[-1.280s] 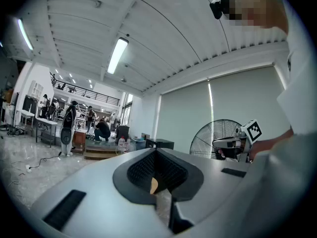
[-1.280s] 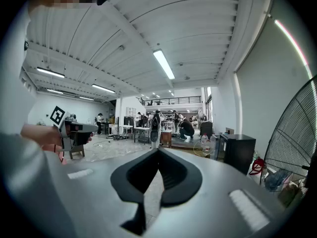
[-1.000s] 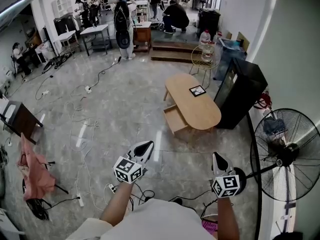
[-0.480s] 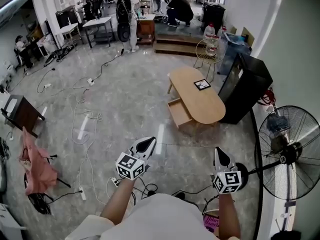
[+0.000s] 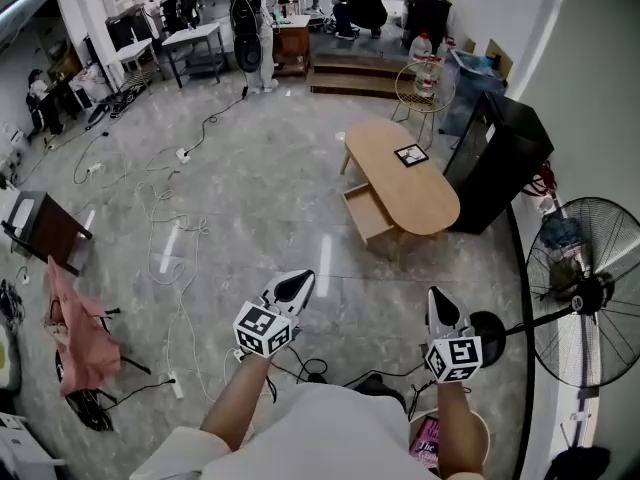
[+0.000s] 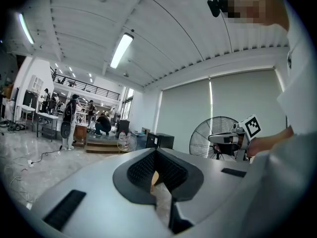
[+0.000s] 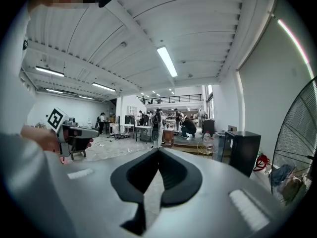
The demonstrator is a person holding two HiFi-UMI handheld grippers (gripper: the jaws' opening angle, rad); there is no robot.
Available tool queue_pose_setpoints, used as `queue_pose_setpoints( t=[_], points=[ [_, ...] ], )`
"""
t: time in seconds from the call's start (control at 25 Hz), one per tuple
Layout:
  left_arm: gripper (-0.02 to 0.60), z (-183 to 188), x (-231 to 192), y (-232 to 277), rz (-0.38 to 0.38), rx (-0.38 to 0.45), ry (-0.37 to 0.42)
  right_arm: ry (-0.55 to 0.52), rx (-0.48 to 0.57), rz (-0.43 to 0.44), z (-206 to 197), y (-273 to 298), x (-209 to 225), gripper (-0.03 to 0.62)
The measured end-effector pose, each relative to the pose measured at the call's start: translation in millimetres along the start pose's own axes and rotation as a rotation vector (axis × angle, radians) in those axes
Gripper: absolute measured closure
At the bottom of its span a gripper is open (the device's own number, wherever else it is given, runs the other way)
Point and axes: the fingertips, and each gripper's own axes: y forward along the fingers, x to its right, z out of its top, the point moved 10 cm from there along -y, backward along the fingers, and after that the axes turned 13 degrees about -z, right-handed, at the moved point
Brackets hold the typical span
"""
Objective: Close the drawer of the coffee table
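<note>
While both grippers hang low in front of me, the desk point(image 5: 425, 196) stands well ahead and to the right, an oval wooden top on the grey floor point(image 5: 250, 208). Its drawer point(image 5: 366, 213) sticks out of the long side that faces the open floor. It looks empty, though from this far I can't be sure. A square card point(image 5: 411, 154) lies on the top near the far end.

My left gripper point(image 5: 296, 285) has its fingers point(image 6: 141, 168) closed tip to tip, with nothing between them. The right gripper point(image 5: 437, 301) is the same, pressed together and empty. Both are well apart from the drawer.

A black cabinet point(image 5: 505, 153) stands just beside the desk on its right. A fan point(image 5: 590, 293) stands at my right, and cables point(image 5: 165, 218) trail over the floor to my left.
</note>
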Motion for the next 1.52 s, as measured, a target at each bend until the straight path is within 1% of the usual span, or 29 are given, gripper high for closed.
queue_pose_setpoints(
  t=[0.24,0.6,0.88,1.12,1.32,1.52],
  points=[
    [0.575,-2,-13,-1,-0.019,-0.016,0.002,-0.009,0.001,-0.010,1,6,-10,0.583],
    [0.575,-3,-25,15,-0.023,-0.008,-0.013,-0.003,-0.029,-0.010,-9,23,-2,0.583],
    [0.575,-1,-43,62,0.005,0.001,-0.031,0.001,-0.048,0.023,-12,72,31,0.583],
    [0.575,7,-62,106,0.016,-0.004,-0.014,-0.004,-0.057,0.052,-10,122,60,0.583],
    [0.575,11,-74,141,0.047,-0.006,-0.020,-0.011,-0.074,0.073,-7,158,88,0.583],
    [0.575,8,-79,178,0.078,-0.006,-0.023,-0.016,-0.090,0.107,-15,191,118,0.583]
  ],
)
